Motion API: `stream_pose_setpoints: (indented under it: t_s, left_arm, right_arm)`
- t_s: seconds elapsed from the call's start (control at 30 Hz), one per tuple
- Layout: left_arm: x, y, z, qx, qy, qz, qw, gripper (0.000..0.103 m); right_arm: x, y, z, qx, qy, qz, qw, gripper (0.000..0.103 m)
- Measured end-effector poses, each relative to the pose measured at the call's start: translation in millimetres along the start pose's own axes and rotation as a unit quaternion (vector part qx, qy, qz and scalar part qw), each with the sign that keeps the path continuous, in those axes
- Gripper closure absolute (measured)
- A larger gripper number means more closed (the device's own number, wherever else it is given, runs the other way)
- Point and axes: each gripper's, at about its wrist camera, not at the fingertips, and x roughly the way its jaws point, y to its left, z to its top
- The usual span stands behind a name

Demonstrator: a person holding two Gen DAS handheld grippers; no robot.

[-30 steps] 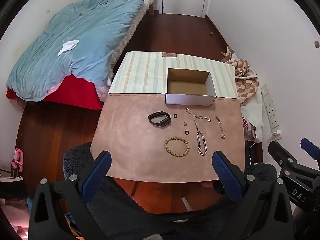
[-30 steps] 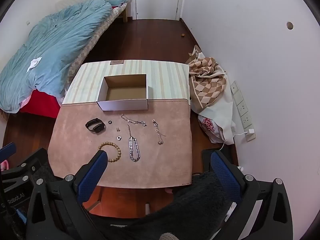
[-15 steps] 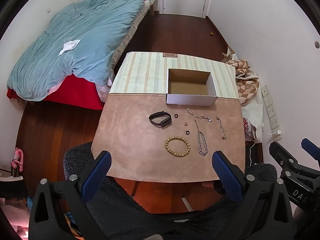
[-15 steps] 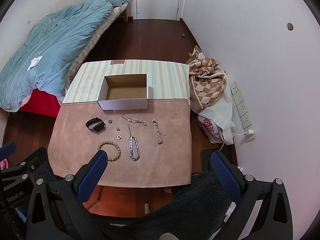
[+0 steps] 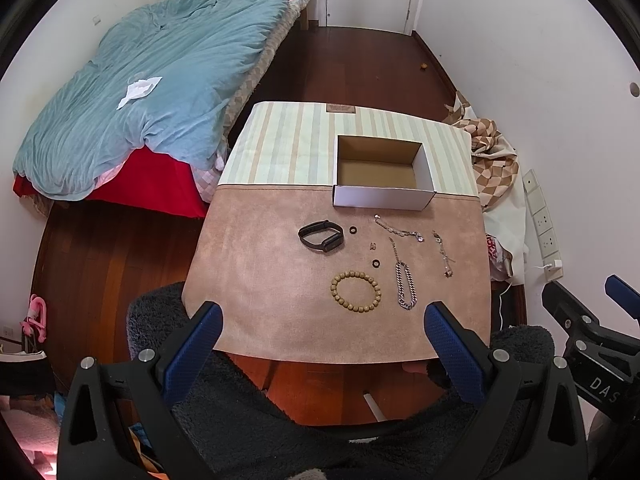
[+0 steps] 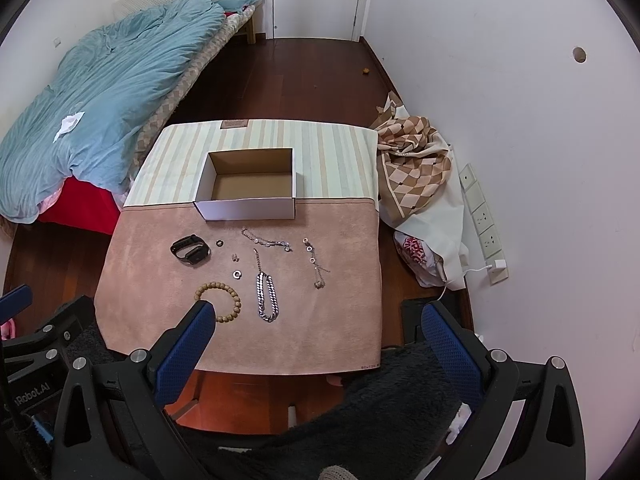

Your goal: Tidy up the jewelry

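Observation:
An open, empty white cardboard box [image 5: 382, 196] [image 6: 248, 208] stands mid-table. In front of it on the brown mat lie a black fitness band [image 5: 321, 236] [image 6: 190, 251], a wooden bead bracelet [image 5: 355, 292] [image 6: 224, 300], a thick silver chain [image 5: 406, 286] [image 6: 267, 294], two thin chains [image 5: 398, 230] [image 6: 316, 264], two small rings [image 5: 375, 263] [image 6: 237, 274] and an earring. My left gripper [image 5: 324, 336] and right gripper [image 6: 316, 328] are open and empty, held above the table's near edge.
A bed with a blue duvet [image 5: 152, 96] lies left of the table. Checkered fabric [image 6: 412, 160] and a bag are piled on the floor at the right by a wall with sockets. A dark fuzzy seat [image 5: 280, 420] sits below the grippers.
Both grippers have drifted slightly closer to the table. Nothing on the table has moved.

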Motion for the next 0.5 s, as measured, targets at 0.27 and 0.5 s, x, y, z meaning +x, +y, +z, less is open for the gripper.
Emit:
stream_pose_setpoints:
  t_s: [0.27,0.5]
  left_arm:
    - [0.9,0.6,-0.5,-0.001,0.001,-0.001,1.0000,0.000]
    - [0.9,-0.5,0.5,0.000,0.003,-0.001,1.0000,0.000]
  right_arm:
    - [-0.1,0.2,0.3,0.000,-0.001,-0.001,1.000,0.000]
    - [-0.8,-0.9,0.5,0.000,-0.001,0.000,1.000,0.000]
